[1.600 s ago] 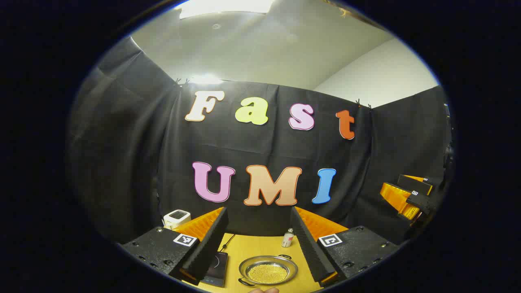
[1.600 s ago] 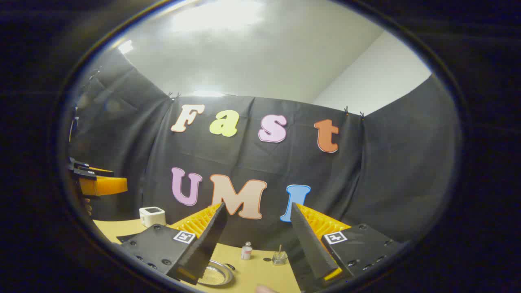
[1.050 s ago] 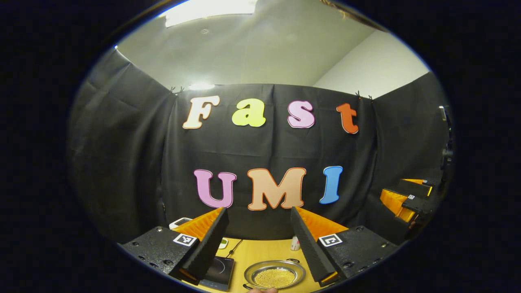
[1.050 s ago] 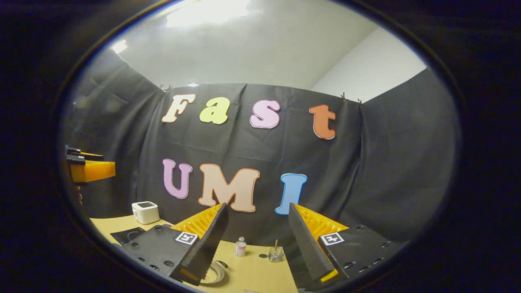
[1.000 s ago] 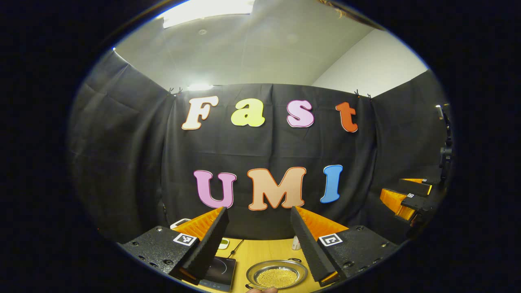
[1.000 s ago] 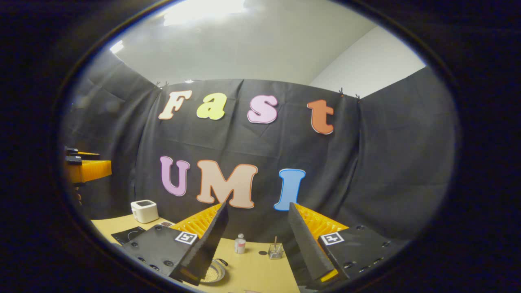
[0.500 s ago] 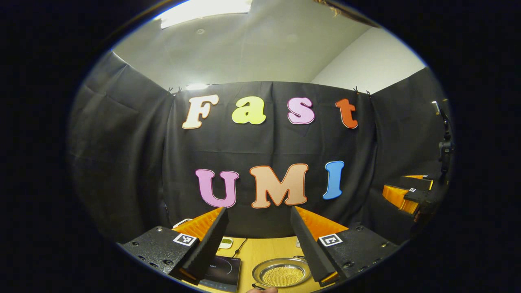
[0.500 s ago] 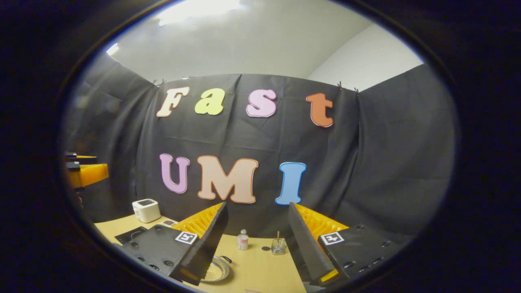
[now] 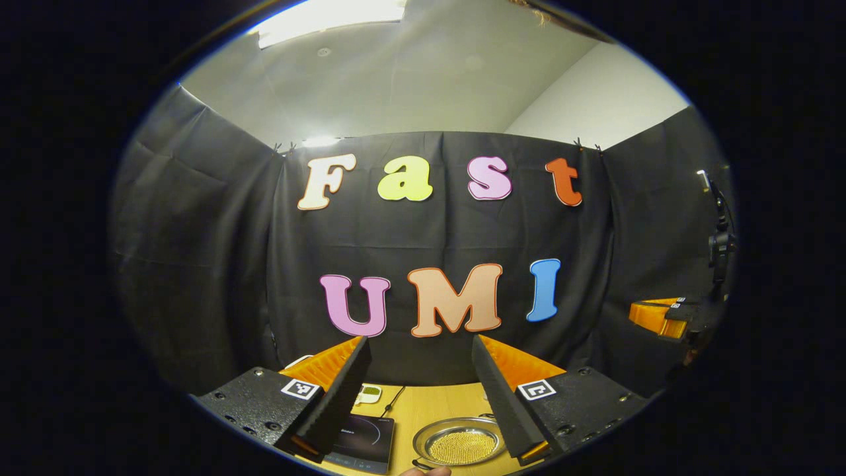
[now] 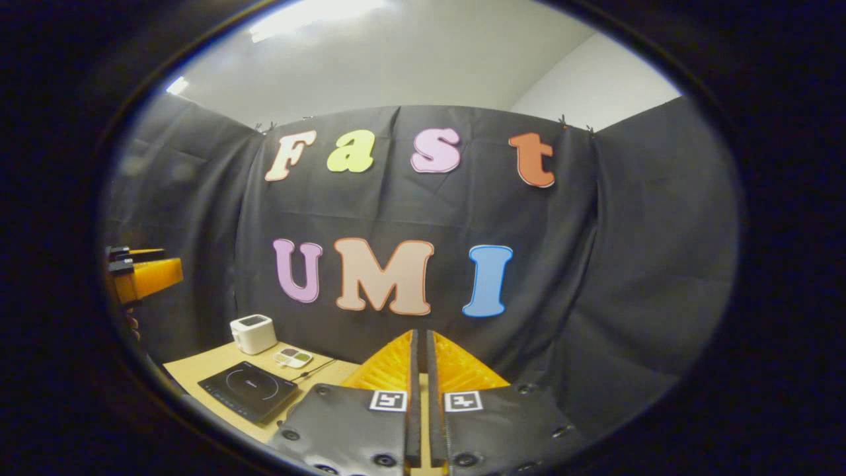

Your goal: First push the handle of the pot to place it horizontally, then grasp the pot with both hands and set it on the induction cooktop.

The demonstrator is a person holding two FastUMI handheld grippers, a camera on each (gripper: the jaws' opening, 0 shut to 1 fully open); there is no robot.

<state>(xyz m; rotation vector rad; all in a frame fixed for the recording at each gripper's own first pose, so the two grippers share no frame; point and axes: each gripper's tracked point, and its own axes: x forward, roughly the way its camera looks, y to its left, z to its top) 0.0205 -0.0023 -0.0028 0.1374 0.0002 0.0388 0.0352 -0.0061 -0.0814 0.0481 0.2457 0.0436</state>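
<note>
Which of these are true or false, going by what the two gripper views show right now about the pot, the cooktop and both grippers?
1. The right gripper has its fingers closed together with nothing between them. True.
2. The left gripper is shut. False: its fingers stand wide apart.
3. The pot sits on the induction cooktop. False: it rests on the table beside it.
4. The pot holds small yellow beads. True.
5. A small white box stands behind the cooktop. True.
</note>
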